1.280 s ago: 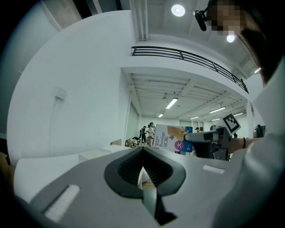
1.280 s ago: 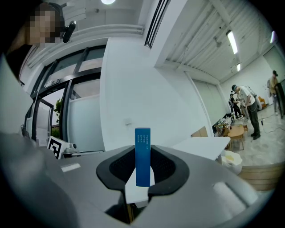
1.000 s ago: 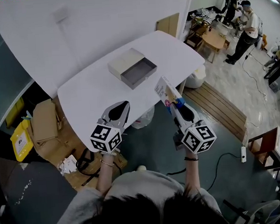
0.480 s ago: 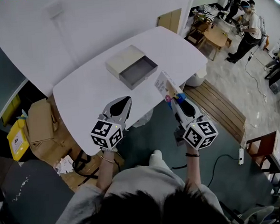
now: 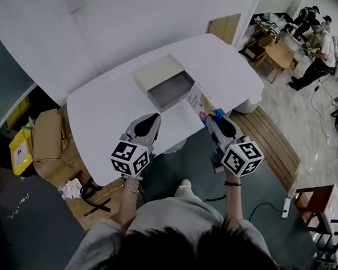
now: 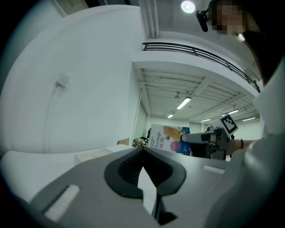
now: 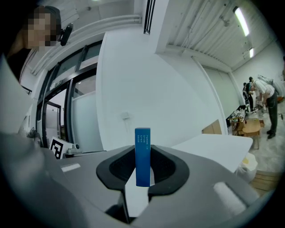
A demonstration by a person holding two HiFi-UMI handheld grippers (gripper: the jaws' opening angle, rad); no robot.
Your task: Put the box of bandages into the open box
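The open box is a grey tray with its pale lid beside it, on the white table. The bandage box is a flat white and blue carton, and my right gripper is shut on it, holding it on edge over the table's near edge, just right of the open box. In the right gripper view its blue narrow side stands upright between the jaws. My left gripper hovers over the table's near edge, shut and empty. From the left gripper view, the bandage box shows to the right.
Cardboard boxes and a yellow container lie on the floor left of the table. A wooden slatted platform and a white bin sit to the right. People stand at a far table at the back right.
Both grippers have moved forward over the table's near edge. The bandage box, still held, is now closer to the open box.
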